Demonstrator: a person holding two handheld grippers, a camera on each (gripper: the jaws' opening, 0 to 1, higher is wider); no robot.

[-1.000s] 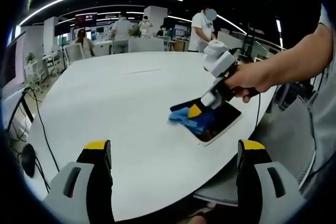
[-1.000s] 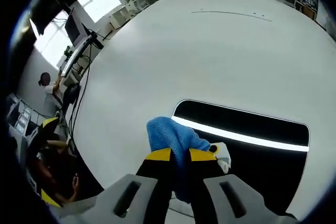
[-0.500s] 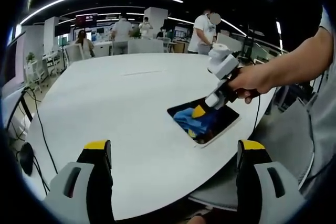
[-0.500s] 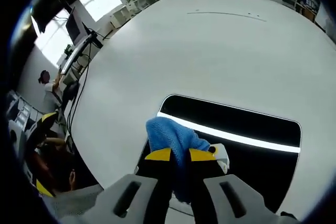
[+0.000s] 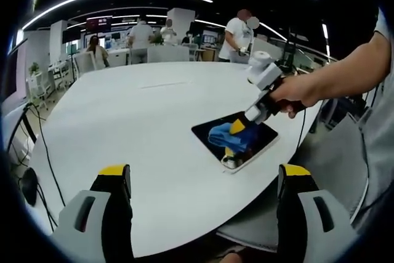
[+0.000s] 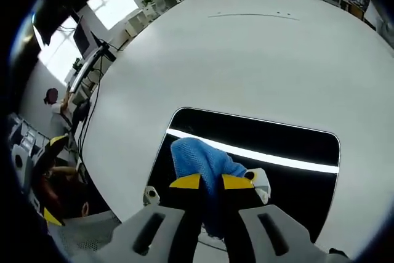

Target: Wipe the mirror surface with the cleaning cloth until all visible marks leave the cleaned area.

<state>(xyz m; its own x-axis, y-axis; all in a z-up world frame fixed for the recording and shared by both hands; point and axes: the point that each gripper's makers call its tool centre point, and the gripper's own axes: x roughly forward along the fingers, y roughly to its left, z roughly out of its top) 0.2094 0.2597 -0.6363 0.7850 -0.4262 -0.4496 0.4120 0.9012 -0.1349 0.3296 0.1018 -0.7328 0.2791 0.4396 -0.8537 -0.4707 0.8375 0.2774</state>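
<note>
Smooth and matte, the big rounded white table (image 5: 141, 127) takes up most of the left gripper view, with an open office behind it along the top of the frame: curved ceiling light strips, white desks and several people standing (image 5: 237, 35). At the lower left a black cable (image 5: 46, 146) hangs past the table edge. Along the bottom, the left gripper (image 5: 203, 180) shows two grey jaws with yellow tips, spread wide apart with nothing between them. Right of centre lies the mirror (image 5: 249, 146), a flat dark rectangle with rounded corners and a pale rim, close to the table's right edge. On its glass sits the cleaning cloth (image 5: 223, 135), a soft, crumpled blue bundle. A person's hand (image 5: 295, 97) reaches in from the right, holding the right gripper (image 5: 236, 130) tipped down onto the cloth.

In the right gripper view, the left edge of the frame shows a floor area with a monitor (image 6: 83, 32) and a seated person (image 6: 52, 100). At centre the mirror (image 6: 277, 143) is glossy and black, crossed by a bright reflected light bar, and a small round metallic fitting (image 6: 149, 196) sits at its lower left corner. The cloth (image 6: 200, 161), nubbly in texture, rests on the lower left part of the glass. The right gripper (image 6: 211, 183) has its yellow-tipped jaws pressed together, pinching the cloth's folds between them.
</note>
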